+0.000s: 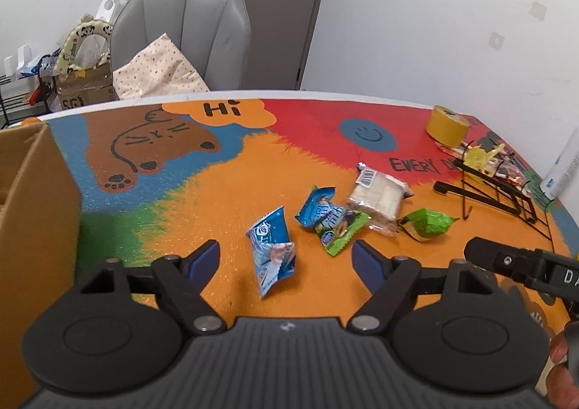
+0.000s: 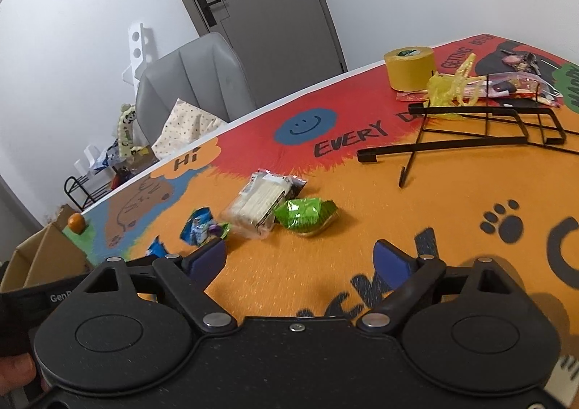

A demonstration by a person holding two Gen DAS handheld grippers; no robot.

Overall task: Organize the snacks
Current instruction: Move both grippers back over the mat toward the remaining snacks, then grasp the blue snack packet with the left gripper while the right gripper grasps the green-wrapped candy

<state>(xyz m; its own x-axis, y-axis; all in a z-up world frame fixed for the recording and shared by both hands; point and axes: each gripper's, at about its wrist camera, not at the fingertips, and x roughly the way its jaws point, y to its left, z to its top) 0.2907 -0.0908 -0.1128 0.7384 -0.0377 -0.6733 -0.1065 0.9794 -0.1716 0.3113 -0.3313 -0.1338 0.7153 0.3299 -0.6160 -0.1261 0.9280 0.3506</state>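
While my left tongs point(image 1: 286, 257) stand spread around the blue snack packet point(image 1: 272, 251) without pinching it, my right tongs point(image 2: 302, 257) gape empty. Other snacks point(image 1: 376, 199) lie beyond on the tabletop point(image 1: 231, 192); cardboard box point(image 1: 32, 213) left, wire rack point(image 1: 506, 192) right

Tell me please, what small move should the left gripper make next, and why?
Probably ease the left gripper forward and down until the blue snack packet sits fully between its fingers, then close. The jaws stand open with the packet standing between them, untouched, and it is the nearest snack. The cardboard box waits at the left.
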